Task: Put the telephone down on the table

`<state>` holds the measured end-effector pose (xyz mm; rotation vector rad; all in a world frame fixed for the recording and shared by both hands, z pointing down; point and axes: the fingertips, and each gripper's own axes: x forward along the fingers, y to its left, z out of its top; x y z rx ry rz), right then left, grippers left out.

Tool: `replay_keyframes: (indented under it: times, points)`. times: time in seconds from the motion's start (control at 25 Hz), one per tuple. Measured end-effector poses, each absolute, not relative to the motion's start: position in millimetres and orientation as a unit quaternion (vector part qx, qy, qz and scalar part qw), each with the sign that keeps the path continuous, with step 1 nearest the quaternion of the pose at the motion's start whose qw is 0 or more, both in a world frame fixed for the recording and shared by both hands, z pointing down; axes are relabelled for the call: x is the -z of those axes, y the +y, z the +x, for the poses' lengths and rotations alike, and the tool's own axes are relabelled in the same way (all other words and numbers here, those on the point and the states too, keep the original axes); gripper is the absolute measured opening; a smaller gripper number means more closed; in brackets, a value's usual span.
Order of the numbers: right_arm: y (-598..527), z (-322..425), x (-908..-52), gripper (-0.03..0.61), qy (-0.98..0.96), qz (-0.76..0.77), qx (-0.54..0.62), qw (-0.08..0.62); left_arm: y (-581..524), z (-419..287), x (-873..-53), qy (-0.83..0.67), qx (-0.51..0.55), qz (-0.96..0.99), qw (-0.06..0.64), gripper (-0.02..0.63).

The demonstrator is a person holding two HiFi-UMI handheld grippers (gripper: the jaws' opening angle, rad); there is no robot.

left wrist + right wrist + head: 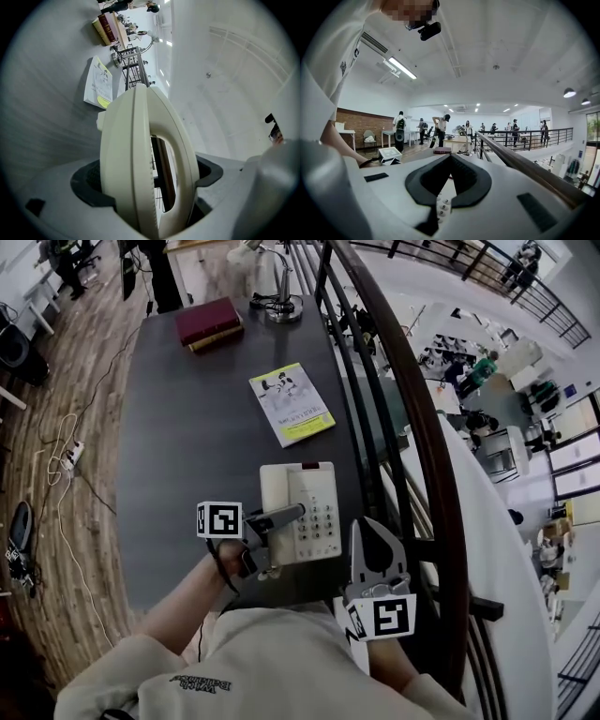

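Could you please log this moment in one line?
left gripper shut on cream plastic telephone over dark table | right gripper shut, empty

- On the telephone (443, 206) keys we read the digits 3, 6 and 9.
- The booklet (292, 404) on the bench has cover print too small for us to read.
- We cannot make out the shirt (201, 681) print.

The telephone handset (136, 164) is smooth cream plastic, the table (187, 427) matt, the floor (56, 568) wood.

Dark table (187, 446) beside black railing (412, 427); wooden floor (84, 352)
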<state>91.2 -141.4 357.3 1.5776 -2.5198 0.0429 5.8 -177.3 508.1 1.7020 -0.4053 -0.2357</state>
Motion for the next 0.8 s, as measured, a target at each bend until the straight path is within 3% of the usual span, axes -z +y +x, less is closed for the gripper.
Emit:
replay_keyframes:
  times: [0.8]
  points:
    - [-185.0,104.2,-416.7,0.002,-0.834,0.534,-0.087,0.112,-278.9,53.9,-571.9,-0.158,0.086,0.726,0.664,0.476]
